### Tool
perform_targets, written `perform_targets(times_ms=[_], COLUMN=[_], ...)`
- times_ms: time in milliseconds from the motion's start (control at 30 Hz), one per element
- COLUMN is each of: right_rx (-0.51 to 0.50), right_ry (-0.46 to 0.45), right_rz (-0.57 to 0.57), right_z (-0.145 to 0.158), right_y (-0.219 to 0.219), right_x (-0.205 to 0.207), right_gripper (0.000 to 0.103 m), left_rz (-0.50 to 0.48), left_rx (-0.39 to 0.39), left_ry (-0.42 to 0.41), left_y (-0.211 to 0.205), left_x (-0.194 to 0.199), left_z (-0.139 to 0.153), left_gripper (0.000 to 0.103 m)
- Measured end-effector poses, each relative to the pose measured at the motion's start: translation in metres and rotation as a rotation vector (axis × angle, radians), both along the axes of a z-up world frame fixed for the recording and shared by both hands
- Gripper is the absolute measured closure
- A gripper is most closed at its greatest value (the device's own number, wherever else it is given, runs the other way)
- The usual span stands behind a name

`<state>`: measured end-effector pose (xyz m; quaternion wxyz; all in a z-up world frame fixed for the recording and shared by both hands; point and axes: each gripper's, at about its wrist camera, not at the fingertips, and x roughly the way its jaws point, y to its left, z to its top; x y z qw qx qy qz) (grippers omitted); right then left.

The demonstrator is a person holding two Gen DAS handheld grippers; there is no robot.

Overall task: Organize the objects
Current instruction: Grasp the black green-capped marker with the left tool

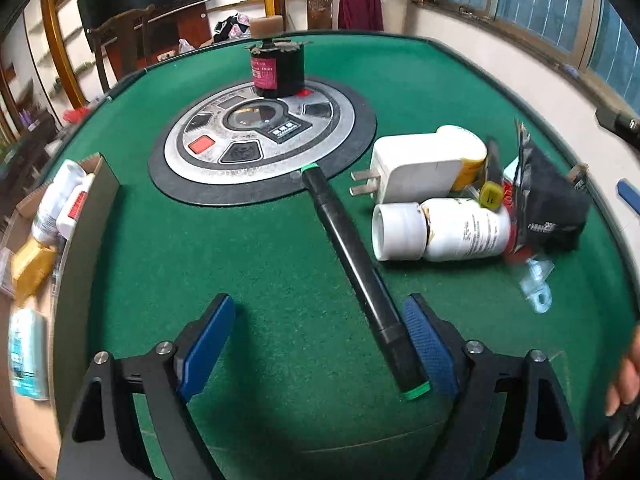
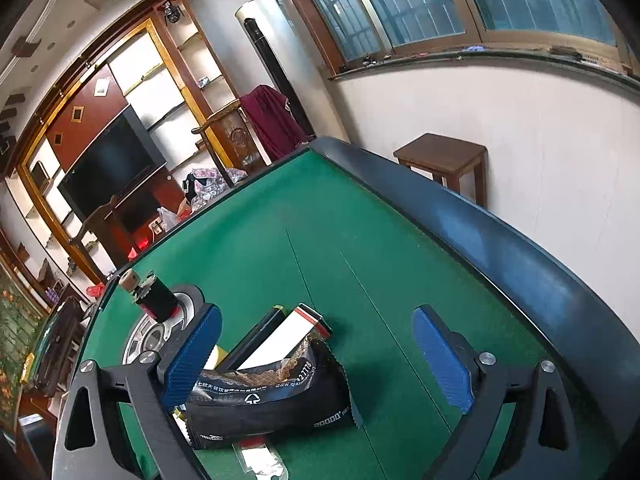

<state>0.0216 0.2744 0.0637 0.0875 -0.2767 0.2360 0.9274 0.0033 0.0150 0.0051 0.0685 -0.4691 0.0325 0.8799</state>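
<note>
Green felt (image 1: 280, 248) covered the table I was working over, with a round silver panel (image 1: 256, 140) set in its middle and a black canister (image 1: 278, 72) standing on that panel's far edge. My left gripper (image 1: 320, 344) hung over the near felt with its jaws apart; a black marker (image 1: 356, 264) lay slantwise between them, its near end just beside the right pad, though I could not tell whether they touched. To the marker's right sat a cluster: a white charger (image 1: 416, 174), a white bottle (image 1: 440, 236) on its side and a black pouch (image 1: 552, 200). At the table's left edge a cardboard box (image 1: 100, 196) held more bottles. My right gripper (image 2: 316, 356) also stood wide, and the pouch (image 2: 276, 400) lay between its pads against the left one, not clamped.
</note>
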Motion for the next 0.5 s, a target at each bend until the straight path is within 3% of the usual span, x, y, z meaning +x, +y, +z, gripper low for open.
perform_targets(times_ms=[33,67,100,300,367,433,500], right_rx=[0.004,0.010,0.013,0.021,0.022,0.022,0.031], right_ry=[0.002,0.001,-0.002,-0.019,-0.023,-0.030,-0.034], right_rz=[0.000,-0.001,-0.001,0.007,0.010,0.016,0.017], right_z=[0.000,0.000,0.000,-0.004,-0.005,-0.006,-0.006], right_y=[-0.001,-0.003,-0.004,-0.007,-0.008,-0.009,-0.011], right_x=[0.000,0.000,-0.001,-0.003,-0.004,-0.005,-0.005], right_gripper=[0.005,0.005,0.005,0.005,0.005,0.005,0.005], left_rz=[0.004,0.002,0.002,-0.004,-0.007,0.000,-0.001], left_rx=[-0.008,-0.003,0.000,0.039,0.039,0.029,0.012], left_ry=[0.009,0.011,0.006,-0.036,-0.035,-0.032,-0.022], left_y=[-0.003,-0.007,-0.011,-0.037,-0.037,-0.034,-0.028], left_x=[0.001,0.001,0.001,0.011,0.009,0.003,-0.005], left_z=[0.001,0.003,0.005,0.007,0.007,0.006,0.004], left_gripper=[0.054,0.067,0.087,0.089,0.081,0.063,0.056])
